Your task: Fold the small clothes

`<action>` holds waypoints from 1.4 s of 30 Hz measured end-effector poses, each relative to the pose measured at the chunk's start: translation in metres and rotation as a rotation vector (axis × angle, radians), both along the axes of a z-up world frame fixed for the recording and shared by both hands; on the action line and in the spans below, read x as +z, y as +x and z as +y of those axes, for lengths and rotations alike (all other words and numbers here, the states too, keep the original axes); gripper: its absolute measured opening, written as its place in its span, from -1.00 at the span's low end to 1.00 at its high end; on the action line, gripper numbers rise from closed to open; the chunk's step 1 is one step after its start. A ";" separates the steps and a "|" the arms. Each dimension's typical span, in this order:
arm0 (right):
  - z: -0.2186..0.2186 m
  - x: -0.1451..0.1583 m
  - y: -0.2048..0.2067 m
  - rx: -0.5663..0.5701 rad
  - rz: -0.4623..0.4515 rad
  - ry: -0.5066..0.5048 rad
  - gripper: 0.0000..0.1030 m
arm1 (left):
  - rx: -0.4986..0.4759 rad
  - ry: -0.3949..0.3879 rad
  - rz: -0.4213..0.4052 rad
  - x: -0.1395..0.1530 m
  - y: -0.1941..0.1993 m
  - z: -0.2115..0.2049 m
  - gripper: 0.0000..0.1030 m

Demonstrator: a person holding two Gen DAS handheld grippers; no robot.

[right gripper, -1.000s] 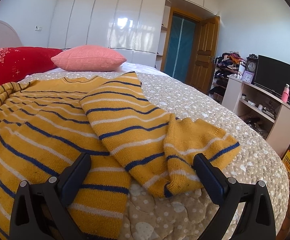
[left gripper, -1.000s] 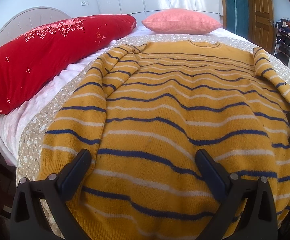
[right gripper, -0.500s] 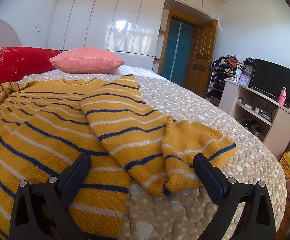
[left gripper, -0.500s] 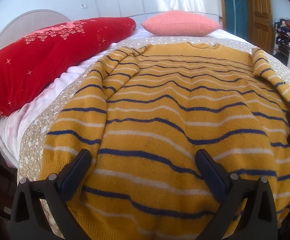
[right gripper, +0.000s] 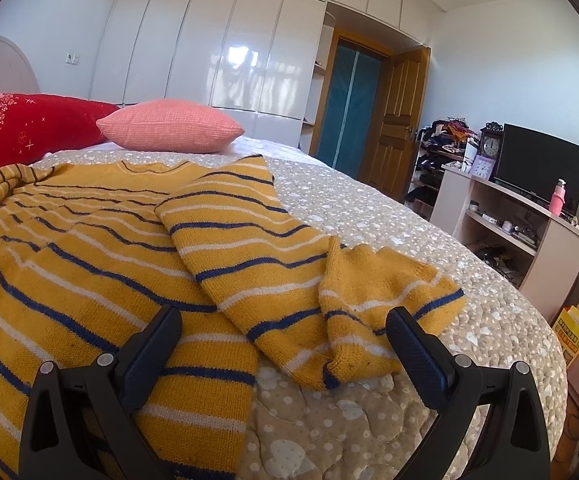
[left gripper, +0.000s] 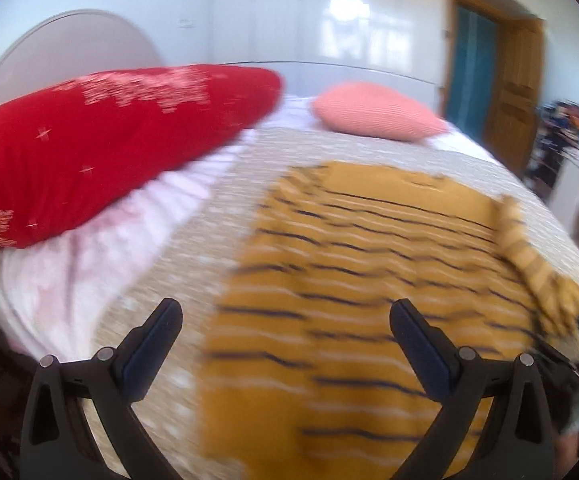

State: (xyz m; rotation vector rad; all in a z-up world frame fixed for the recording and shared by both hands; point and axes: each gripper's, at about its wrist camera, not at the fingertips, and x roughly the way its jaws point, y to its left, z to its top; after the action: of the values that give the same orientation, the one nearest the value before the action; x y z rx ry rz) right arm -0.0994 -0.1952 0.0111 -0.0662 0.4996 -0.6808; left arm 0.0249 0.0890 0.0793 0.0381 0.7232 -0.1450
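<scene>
A mustard-yellow sweater with blue and white stripes lies flat on the bed. Its right sleeve is folded across the quilt, the cuff crumpled near the bed's edge. My right gripper hangs open just above the sleeve and hem, with nothing between its fingers. The left wrist view is blurred by motion. There the sweater lies right of centre, and my left gripper is open over its left edge and the quilt, holding nothing.
A red embroidered pillow and a pink cushion lie at the head of the bed. The beige dotted quilt covers the bed. A shelf unit with a monitor, clock and pink bottle stands to the right, beside a wooden door.
The left gripper has swung to the left and pulled back, so the sweater now sits to the right in a blurred view. The right gripper has barely moved.
</scene>
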 end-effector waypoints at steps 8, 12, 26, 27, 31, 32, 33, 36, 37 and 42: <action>0.001 0.000 -0.003 -0.005 -0.013 -0.005 0.99 | -0.033 0.038 0.246 -0.067 0.095 0.009 0.98; 0.001 0.001 -0.003 -0.001 -0.005 0.012 0.99 | 0.032 0.037 0.275 -0.083 0.107 0.011 0.47; -0.051 0.029 -0.011 0.142 0.040 0.351 0.54 | 0.151 -0.041 0.181 -0.030 0.058 0.055 0.25; -0.060 0.036 -0.021 0.133 0.008 0.374 0.52 | 0.139 -0.060 0.153 -0.022 0.047 0.053 0.36; -0.098 0.046 -0.042 0.015 -0.045 0.386 0.57 | 0.093 -0.078 0.063 -0.005 0.011 0.043 0.58; -0.110 0.041 -0.038 -0.012 -0.027 0.418 0.58 | 0.072 -0.080 0.065 -0.004 0.007 0.036 0.58; -0.120 0.037 -0.033 -0.018 -0.003 0.459 0.59 | 0.049 -0.087 0.075 -0.004 0.005 0.029 0.58; -0.132 0.026 -0.016 0.009 0.006 0.502 0.60 | 0.012 -0.100 0.111 -0.008 0.004 0.011 0.58; -0.133 0.028 -0.014 0.017 -0.009 0.489 0.40 | 0.002 -0.103 0.128 -0.009 0.004 0.005 0.58; -0.162 0.050 -0.020 0.087 -0.107 0.630 -0.83 | -0.023 -0.108 0.133 -0.010 0.002 -0.004 0.58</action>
State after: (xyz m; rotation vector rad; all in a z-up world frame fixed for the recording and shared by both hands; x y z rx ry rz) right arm -0.1190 -0.3573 0.0609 0.5349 0.5852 -0.4156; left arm 0.0264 0.0851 0.0691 -0.0668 0.8467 -0.2093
